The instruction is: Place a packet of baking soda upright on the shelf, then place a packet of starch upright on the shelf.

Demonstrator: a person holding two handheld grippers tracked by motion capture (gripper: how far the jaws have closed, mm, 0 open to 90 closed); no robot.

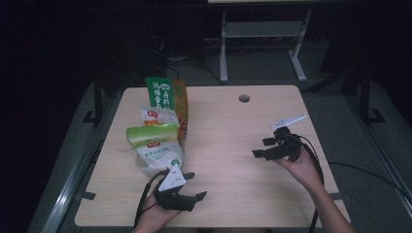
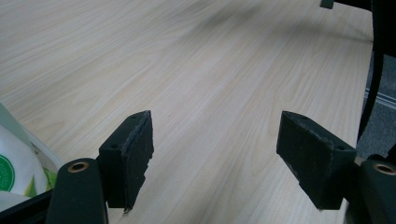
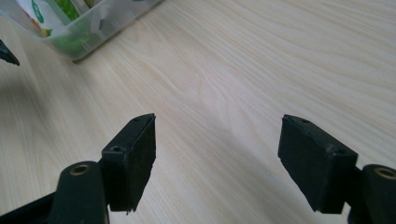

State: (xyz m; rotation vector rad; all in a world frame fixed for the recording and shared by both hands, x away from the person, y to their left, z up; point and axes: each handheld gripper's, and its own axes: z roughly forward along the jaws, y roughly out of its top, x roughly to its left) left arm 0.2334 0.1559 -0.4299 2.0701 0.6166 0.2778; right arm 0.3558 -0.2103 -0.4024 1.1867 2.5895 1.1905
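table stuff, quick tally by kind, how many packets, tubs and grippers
snack packets: 4, namely a tall green packet, an orange packet, a white packet with a red label and a white packet with a green top
clear plastic tub: 1, holding the packets
grippers: 2, the left gripper and the right gripper, both open and holding nothing
total: 7

Pale wood-grain table point(image 1: 233, 145); green-and-white packets point(image 1: 155, 145) at its nine o'clock, in a clear tub point(image 3: 100, 30); both grippers point(image 1: 194, 187) point(image 1: 260, 148) black
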